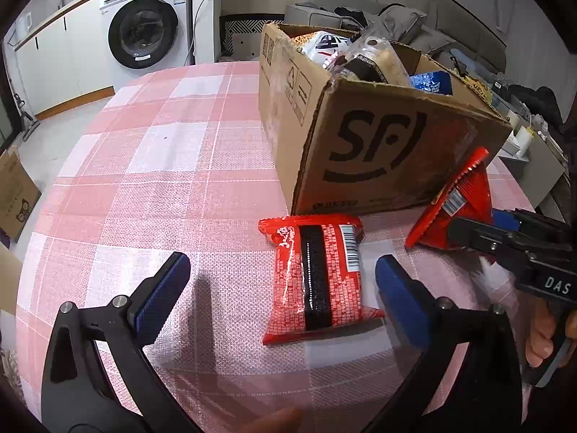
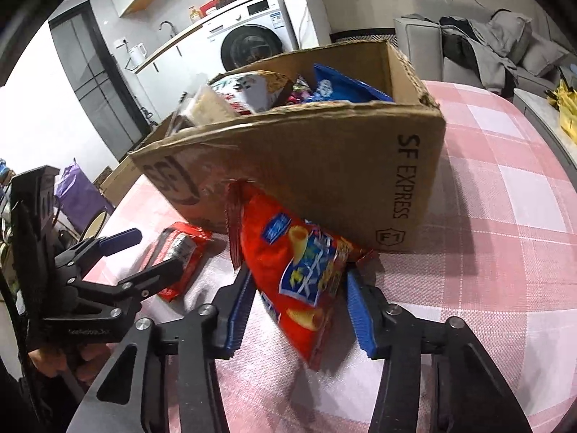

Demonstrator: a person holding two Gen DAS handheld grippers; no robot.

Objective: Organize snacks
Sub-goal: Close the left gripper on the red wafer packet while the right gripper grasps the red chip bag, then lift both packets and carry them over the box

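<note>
We are holding a pair of tongs in each hand over a round table (image 1: 144, 166) covered in a pink and white checked cloth. Our right tongs (image 2: 299, 310) are pinching a red snack bag with blue lettering (image 2: 299, 270), their blue pads (image 2: 239, 310) pressing on both of its sides. The bag is standing tilted, its lower end on the cloth and its crimped top leaning against the wall of a cardboard box (image 2: 324, 166).

Our left tongs (image 1: 281, 285) are hanging spread wide above the cloth, holding nothing. A flat red packet with a black stripe (image 1: 317, 278) is lying on the table between their blue pads (image 1: 164, 288), touching neither as far as we can tell.

The box is standing just behind both snacks, open at the top, blocking the way straight ahead. It is printed with a large black logo and is already holding several snacks, among them a blue bag (image 2: 339, 86) and a white printed bag (image 2: 252, 90).

Farther out, a white washing machine (image 1: 148, 25) is sitting under a counter with a tap, beside white cupboards. A grey sofa (image 2: 479, 47) piled with clothes is standing off to the right of the table.
</note>
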